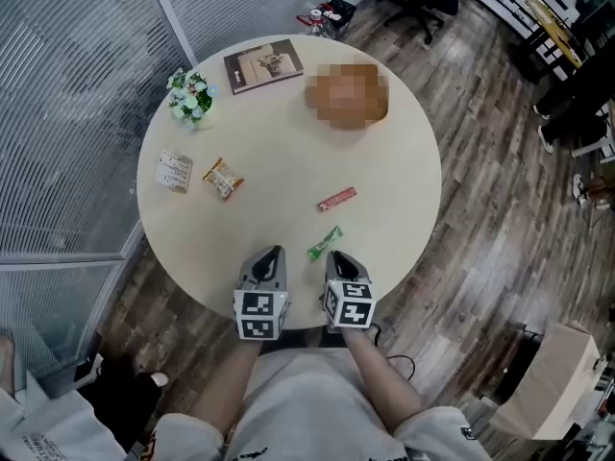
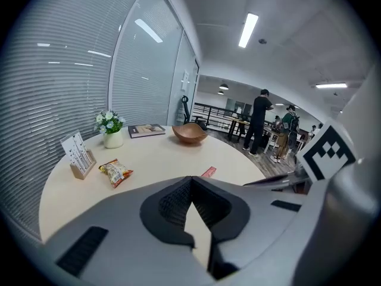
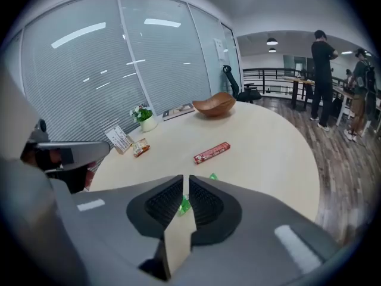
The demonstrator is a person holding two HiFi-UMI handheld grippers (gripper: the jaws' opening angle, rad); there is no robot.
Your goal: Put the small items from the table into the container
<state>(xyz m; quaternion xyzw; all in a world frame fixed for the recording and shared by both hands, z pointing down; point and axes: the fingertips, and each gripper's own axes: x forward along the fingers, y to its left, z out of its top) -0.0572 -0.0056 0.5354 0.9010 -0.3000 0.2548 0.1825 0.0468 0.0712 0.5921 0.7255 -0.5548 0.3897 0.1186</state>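
On the round pale table [image 1: 288,133] lie a green packet [image 1: 325,243], a red bar [image 1: 337,199] and an orange snack packet [image 1: 222,178]. A wooden bowl [image 2: 189,133] stands at the far side. My right gripper [image 1: 336,254] hovers at the near edge, just right of the green packet; in the right gripper view its jaws [image 3: 186,179] stand a narrow slit apart with nothing held, and the green packet [image 3: 213,176] shows on the table beyond them. My left gripper [image 1: 273,251] is beside it on the left, its jaws [image 2: 189,180] shut and empty.
A small flower pot [image 1: 190,96], a book [image 1: 262,67] and a card holder [image 1: 174,172] stand on the table's far and left parts. Glass walls with blinds run along the left. Several people stand at desks in the background [image 3: 324,70].
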